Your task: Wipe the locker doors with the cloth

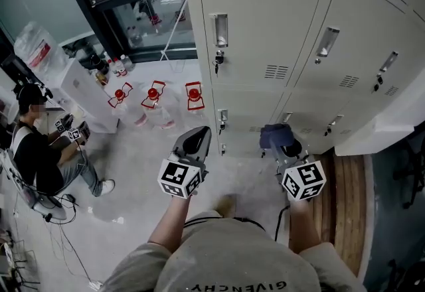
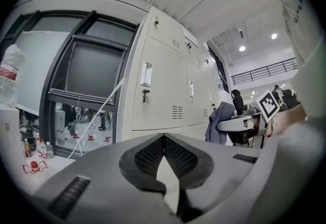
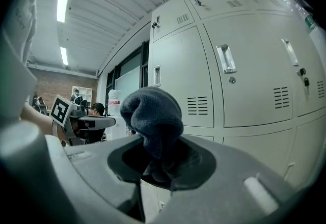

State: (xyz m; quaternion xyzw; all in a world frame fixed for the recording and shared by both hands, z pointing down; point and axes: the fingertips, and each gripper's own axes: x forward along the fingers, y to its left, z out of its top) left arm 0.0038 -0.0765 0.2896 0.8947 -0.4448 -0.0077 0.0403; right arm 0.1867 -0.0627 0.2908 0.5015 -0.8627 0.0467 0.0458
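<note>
- cloth [image 3: 153, 116]: dark blue-grey, knit texture, bunched into a rounded lump that sticks up past the jaw tips
- right gripper [image 3: 159, 163]: jaws clamped on the cloth's lower end
- head view: cloth at 3 o'clock from centre, in front of the lower locker doors [image 1: 265, 32]; can't tell if it touches them
- doors: pale grey, vent slots, metal handles
- left gripper [image 2: 164, 139]: jaws closed tip to tip, nothing between them, at 9 o'clock from the cloth
- seated person [image 1: 40, 151] at 9 o'clock, well apart
</note>
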